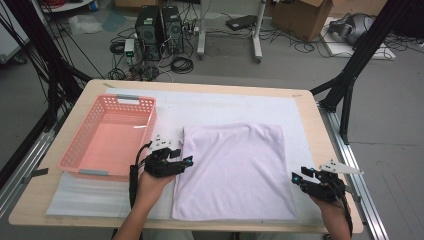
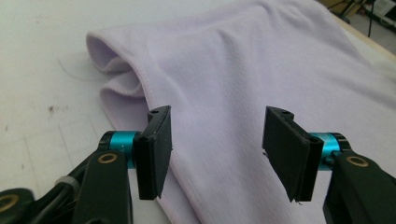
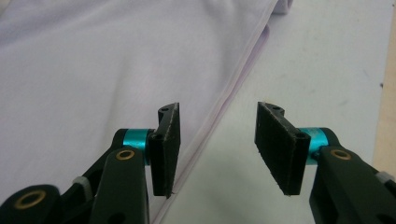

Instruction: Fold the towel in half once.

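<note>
In the high view a folded lilac towel [image 1: 232,172] lies flat on a white mat [image 1: 215,107] on the bench [image 1: 310,120], right of centre; a pink basket [image 1: 107,135] stands at the towel's 9 o'clock, just beside it. The left claw [image 1: 182,159] hovers at the towel's left edge, near its 10 o'clock corner, and the right claw [image 1: 298,178] sits at the right edge, near 4 o'clock; each is held in a hand coming in from 6 o'clock. In the left gripper view the left claw [image 2: 217,149] stands open, jaws well apart and gripping nothing; the towel [image 2: 243,84] runs under and beyond them toward 1 o'clock, its folded corner showing layers at 10 o'clock. In the right gripper view the right claw [image 3: 218,149] is likewise open and empty; the towel's [image 3: 107,70] hemmed edge passes beneath the left jaw toward 1 o'clock, with bare mat [image 3: 322,60] under the right jaw.
</note>
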### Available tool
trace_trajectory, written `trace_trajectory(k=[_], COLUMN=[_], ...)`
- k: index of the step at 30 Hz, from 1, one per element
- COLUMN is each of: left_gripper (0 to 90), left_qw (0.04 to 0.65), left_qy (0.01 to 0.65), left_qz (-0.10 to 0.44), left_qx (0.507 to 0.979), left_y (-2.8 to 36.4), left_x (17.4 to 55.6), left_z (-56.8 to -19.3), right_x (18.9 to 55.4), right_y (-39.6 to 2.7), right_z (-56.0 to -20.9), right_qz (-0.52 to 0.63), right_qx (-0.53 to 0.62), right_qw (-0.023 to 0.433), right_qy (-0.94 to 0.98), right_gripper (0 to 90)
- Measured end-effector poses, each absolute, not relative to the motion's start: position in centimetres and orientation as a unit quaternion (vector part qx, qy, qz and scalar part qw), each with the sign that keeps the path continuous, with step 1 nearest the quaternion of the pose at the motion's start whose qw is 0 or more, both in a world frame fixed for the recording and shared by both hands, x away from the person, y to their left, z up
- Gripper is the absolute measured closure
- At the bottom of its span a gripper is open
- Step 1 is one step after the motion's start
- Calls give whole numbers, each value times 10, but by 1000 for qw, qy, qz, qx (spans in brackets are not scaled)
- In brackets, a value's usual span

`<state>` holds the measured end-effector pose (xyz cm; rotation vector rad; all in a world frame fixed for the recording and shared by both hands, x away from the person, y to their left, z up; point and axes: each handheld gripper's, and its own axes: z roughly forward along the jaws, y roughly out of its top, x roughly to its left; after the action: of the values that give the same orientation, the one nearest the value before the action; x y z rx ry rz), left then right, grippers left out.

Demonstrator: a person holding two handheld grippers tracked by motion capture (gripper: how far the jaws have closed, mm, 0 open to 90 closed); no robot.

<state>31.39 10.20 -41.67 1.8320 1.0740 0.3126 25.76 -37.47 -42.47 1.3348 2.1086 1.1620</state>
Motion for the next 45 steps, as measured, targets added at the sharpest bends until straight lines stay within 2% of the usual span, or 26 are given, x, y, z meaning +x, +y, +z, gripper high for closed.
trace_trajectory(k=[15,22,26,32,35,40,44,45], left_gripper=[410,398,383,405,459,799,837,839], left_qw=[446,418,407,391,382,380,383,393], left_qy=[471,488,484,480,464,422,439,447], left_qz=[148,159,139,132,146,148,156,164], left_qx=[746,749,762,774,785,810,797,787], left_y=[95,94,89,85,85,78,79,82], left_x=[399,430,441,447,446,443,443,443], left_z=[-410,-425,-431,-443,-442,-441,-439,-436], right_x=[349,371,380,410,427,454,463,463], right_y=[-377,-371,-370,-367,-360,-351,-346,-345], right_z=[-406,-407,-408,-411,-414,-428,-439,-439], right_qz=[407,411,413,404,390,354,344,347], right_qx=[471,467,465,481,481,503,506,507], right_qw=[187,176,173,155,155,143,133,134], right_qy=[760,763,763,762,770,775,780,777], right_gripper=[447,447,445,355,306,264,290,365])
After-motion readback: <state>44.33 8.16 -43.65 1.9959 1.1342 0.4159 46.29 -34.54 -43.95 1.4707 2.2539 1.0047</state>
